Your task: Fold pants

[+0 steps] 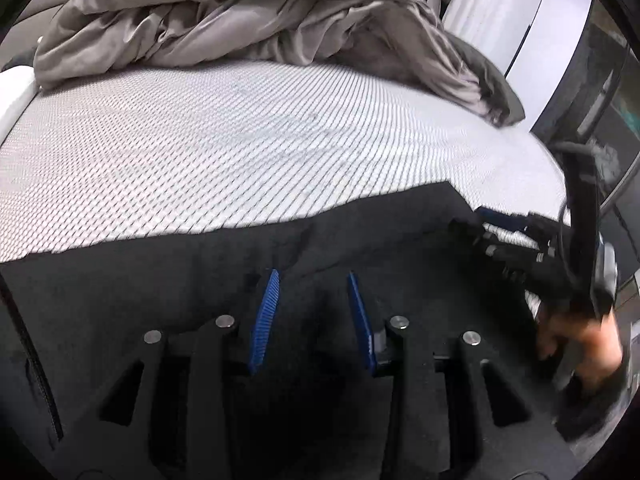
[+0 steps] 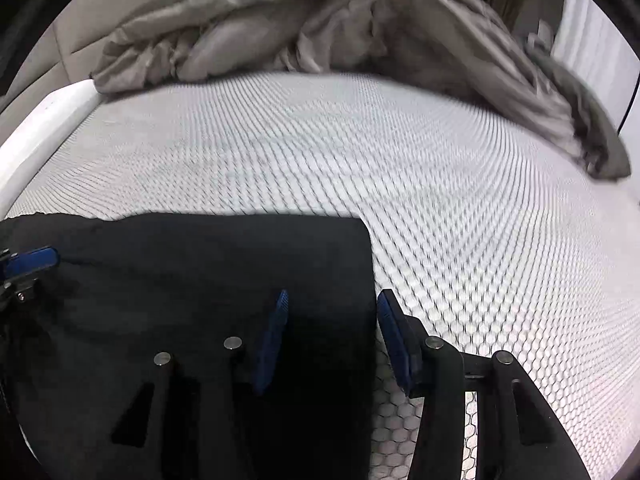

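- We are looking at the black pants point(image 2: 208, 280) lying flat on the bed point(image 2: 460, 200), on its white honeycomb cover, with a straight edge and a square corner showing in the right wrist view.
- We are seeing a crumpled grey blanket point(image 1: 240, 28) at the far end of the bed, well apart from the pants.
- We are holding the left gripper point(image 1: 312, 320) over the dark cloth, fingers point(image 1: 266, 316) parted, nothing pinched between them.
- We are keeping the right gripper point(image 2: 332, 340) astride the right edge of the pants: one finger over cloth, the other over bare cover. The fingers are apart and not pressing.
- We are judging the cloth soft, limp and light, with a matte, felt-like face that should not slip much.
- We are judging that it will sag and drag when lifted, so we are favouring two grips along one edge, near the corners, taking all layers together.
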`<state>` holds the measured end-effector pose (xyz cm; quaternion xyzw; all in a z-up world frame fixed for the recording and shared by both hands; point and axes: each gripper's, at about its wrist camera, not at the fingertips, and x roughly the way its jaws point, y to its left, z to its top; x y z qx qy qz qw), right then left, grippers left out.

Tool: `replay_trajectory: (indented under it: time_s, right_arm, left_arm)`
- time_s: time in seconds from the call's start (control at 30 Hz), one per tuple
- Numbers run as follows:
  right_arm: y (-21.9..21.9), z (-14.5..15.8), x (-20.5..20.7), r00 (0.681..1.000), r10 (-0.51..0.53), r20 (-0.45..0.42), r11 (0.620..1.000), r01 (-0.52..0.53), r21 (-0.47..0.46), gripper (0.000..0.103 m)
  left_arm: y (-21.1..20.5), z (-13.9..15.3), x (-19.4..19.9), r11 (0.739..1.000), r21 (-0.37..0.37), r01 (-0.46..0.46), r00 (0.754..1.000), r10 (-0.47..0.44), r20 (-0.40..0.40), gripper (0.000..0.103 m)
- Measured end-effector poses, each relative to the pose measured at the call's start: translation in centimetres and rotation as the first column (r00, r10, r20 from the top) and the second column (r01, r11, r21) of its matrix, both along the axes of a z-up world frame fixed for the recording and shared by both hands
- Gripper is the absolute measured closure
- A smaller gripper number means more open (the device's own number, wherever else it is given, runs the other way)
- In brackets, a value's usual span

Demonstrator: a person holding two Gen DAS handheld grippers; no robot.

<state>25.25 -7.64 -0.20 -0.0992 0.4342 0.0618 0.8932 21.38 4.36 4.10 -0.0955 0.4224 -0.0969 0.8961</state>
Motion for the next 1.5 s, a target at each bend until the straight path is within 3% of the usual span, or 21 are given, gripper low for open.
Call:
replay_trajectory:
  time_s: [0.13, 0.2, 0.27, 0.37, 0.47, 0.5, 0.57, 0.63, 0.67, 0.77, 0.87, 1.0, 1.07, 1.13, 1.27, 1.33, 1.4, 1.5]
  right_arm:
    - [3.6, 0.3, 0.0, 0.998, 0.064, 0.028, 0.998, -0.064, 0.009, 0.055]
    - [5.0, 0.1, 0.0, 0.996, 0.088, 0.007, 0.996, -0.088, -0.024, 0.055]
    - [5.8, 0.2, -0.2, 0.994, 0.097, 0.049, 0.994, -0.095, -0.050, 0.055]
    - [6.1, -0.7, 0.8, 0.985, 0.173, -0.021, 0.982, -0.170, 0.078, 0.055]
    - [5.7, -2.4, 1.5, 0.985, 0.150, -0.082, 0.986, -0.143, 0.086, 0.056]
    - [5.4, -2.3, 1.7, 0.988, 0.135, -0.073, 0.990, -0.131, 0.056, 0.056]
    - [4.1, -2.2, 1.7, 0.998, 0.060, -0.028, 0.993, -0.063, -0.097, 0.056]
    - [1.8, -2.2, 2.2, 1.000, -0.029, -0.007, 0.990, 0.028, -0.139, 0.055]
    - [0.1, -2.0, 2.3, 0.998, -0.070, -0.005, 0.993, 0.069, -0.100, 0.054]
    - [-1.6, 0.1, 0.8, 0.997, -0.063, 0.035, 0.998, 0.063, 0.002, 0.055]
    - [0.3, 2.8, -1.8, 0.993, 0.061, 0.099, 0.998, -0.062, 0.008, 0.055]
    - [3.5, 1.3, -3.0, 0.977, 0.211, -0.035, 0.968, -0.204, 0.149, 0.055]
    - [4.9, -1.3, -3.1, 0.968, 0.236, -0.088, 0.972, -0.233, 0.041, 0.057]
    - [4.1, -1.5, -3.6, 0.969, 0.237, -0.062, 0.971, -0.239, -0.029, 0.057]
    - [-1.4, -1.1, -3.4, 0.999, 0.029, -0.023, 0.994, -0.031, -0.105, 0.052]
    - [-3.2, -0.2, -4.2, 1.000, 0.010, -0.021, 0.999, -0.011, -0.040, 0.052]
    - [-2.9, 1.7, -5.7, 0.999, 0.017, 0.035, 0.999, -0.016, -0.046, 0.053]
    - [-0.3, 3.5, -7.6, 0.990, 0.122, 0.069, 0.992, -0.124, 0.025, 0.053]
  left_arm:
    - [-1.1, -1.3, 2.2, 0.998, 0.043, -0.045, 0.999, 0.046, -0.029, 0.071]
    - [-1.3, -2.2, 2.6, 0.998, 0.048, -0.045, 0.998, 0.047, -0.042, 0.071]
    - [-1.3, -2.5, 2.6, 0.998, 0.042, -0.038, 0.998, 0.039, -0.039, 0.071]
    - [-1.2, -2.8, 2.7, 0.999, 0.039, -0.022, 0.999, 0.023, -0.038, 0.071]
    - [-1.3, -3.2, 2.7, 0.999, 0.038, -0.009, 0.999, 0.011, -0.040, 0.071]
    - [-1.3, -3.2, 2.7, 0.999, 0.047, -0.004, 0.999, 0.006, -0.039, 0.071]
    - [-1.3, -3.1, 2.5, 0.999, 0.054, 0.009, 0.999, -0.007, -0.039, 0.072]
    - [-1.2, -3.0, 2.3, 0.998, 0.058, 0.012, 0.999, -0.010, -0.039, 0.072]
    - [-1.2, -2.9, 2.0, 0.998, 0.059, 0.008, 0.999, -0.006, -0.041, 0.072]
    - [-1.4, -1.1, 0.0, 0.997, 0.071, 0.005, 1.000, -0.005, -0.010, 0.072]
    - [-1.9, -0.2, -2.0, 0.998, 0.015, 0.062, 0.998, -0.062, 0.011, 0.072]
    - [-3.6, -2.3, -1.7, 0.992, 0.069, 0.101, 0.994, -0.098, -0.049, 0.072]
    - [-3.5, -3.1, -1.9, 0.991, 0.058, 0.122, 0.991, -0.118, -0.055, 0.072]
    - [-2.5, -2.7, -2.5, 0.990, 0.039, 0.133, 0.990, -0.131, -0.048, 0.075]
    - [-0.8, -2.2, -4.2, 0.993, 0.019, 0.116, 0.992, -0.115, -0.043, 0.076]
    - [-0.8, -1.2, -5.0, 0.993, 0.055, 0.103, 0.994, -0.102, -0.026, 0.076]
    - [-1.1, 0.0, -6.0, 0.994, 0.058, 0.097, 0.995, -0.098, 0.003, 0.076]
    - [-2.6, 0.6, -6.8, 0.989, 0.065, 0.132, 0.991, -0.134, 0.021, 0.075]
